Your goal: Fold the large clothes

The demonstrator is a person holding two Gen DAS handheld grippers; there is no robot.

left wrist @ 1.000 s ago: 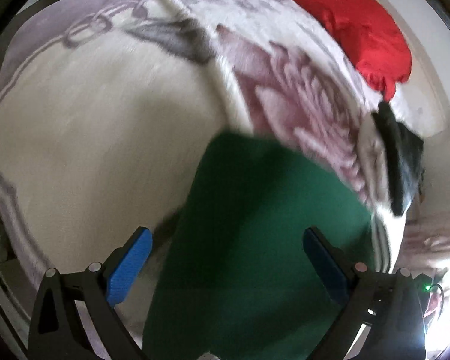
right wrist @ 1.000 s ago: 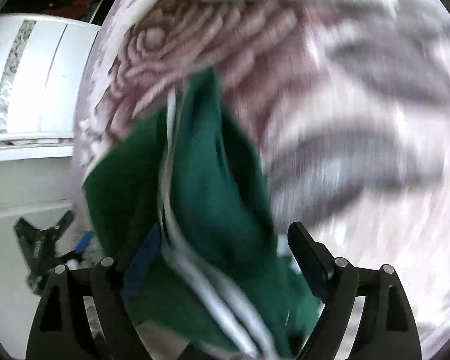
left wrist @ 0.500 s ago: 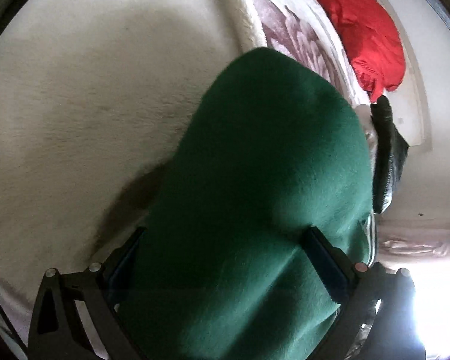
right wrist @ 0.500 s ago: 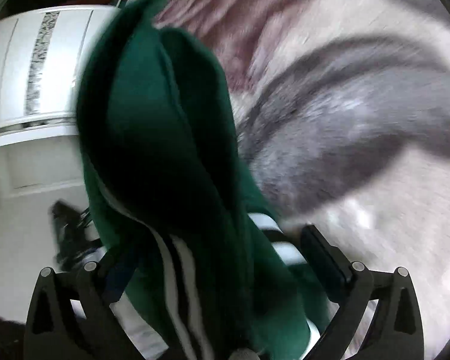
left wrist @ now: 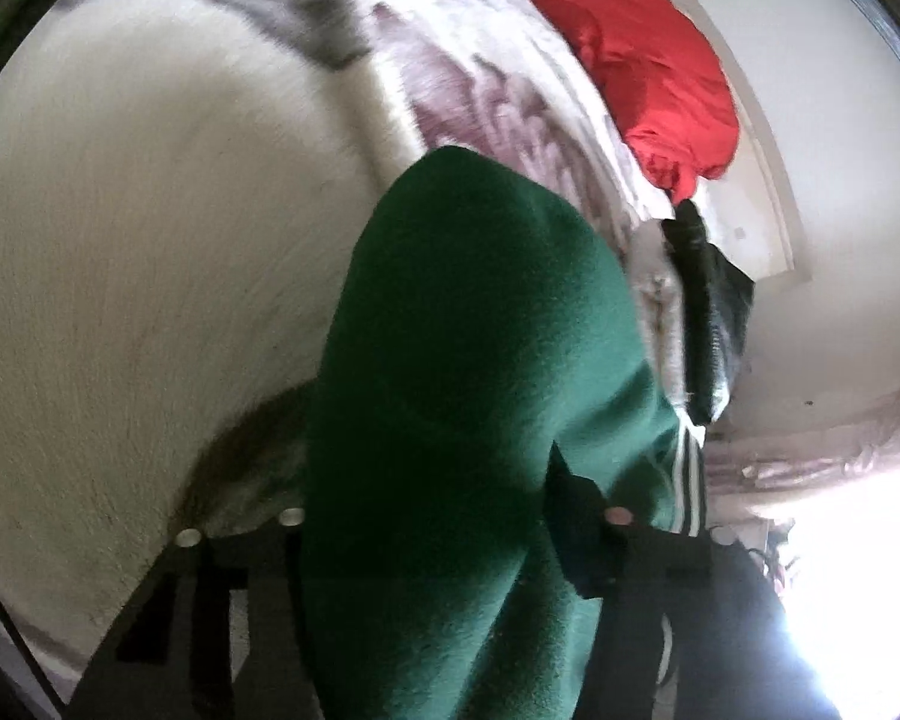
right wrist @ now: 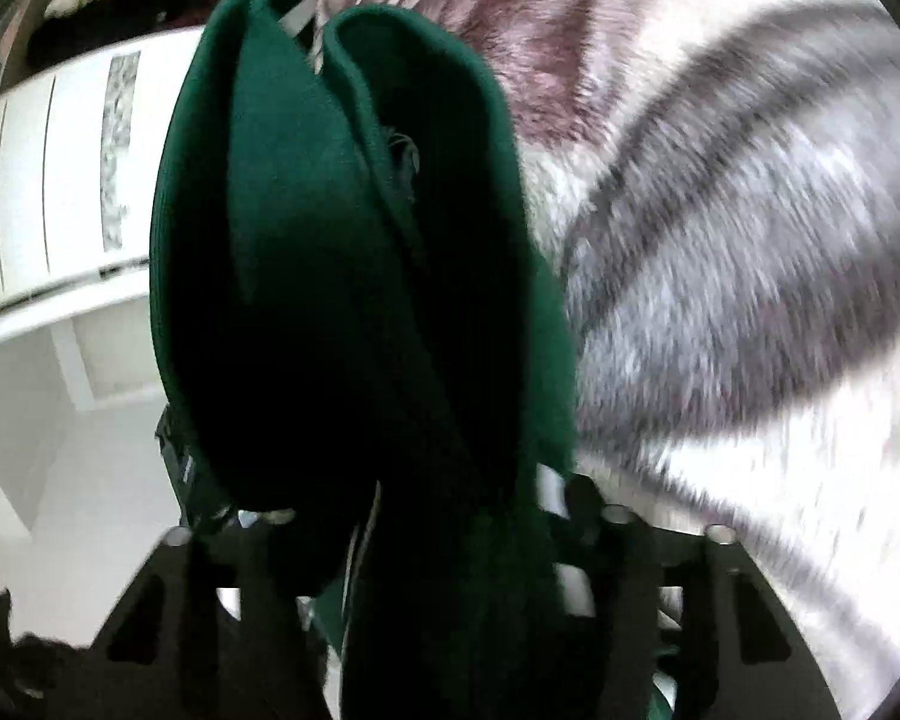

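**Both grippers closing on green garment**

The left gripper (left wrist: 432,546) is closing, its jaws narrowing onto the dark green fleece garment with white stripes (left wrist: 480,360) bunched between them. The right gripper (right wrist: 414,540) likewise squeezes its folds. The garment lies over a cream floral plush blanket (left wrist: 138,240); a crumpled red cloth (left wrist: 642,66) sits at one o'clock.

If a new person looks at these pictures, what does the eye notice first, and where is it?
First comes the dark green garment, bunched between the fingers of both closing grippers and filling the middle of each view. Behind it spreads the fluffy cream and mauve flowered blanket. A bright red cloth lies at the top right of the left view.
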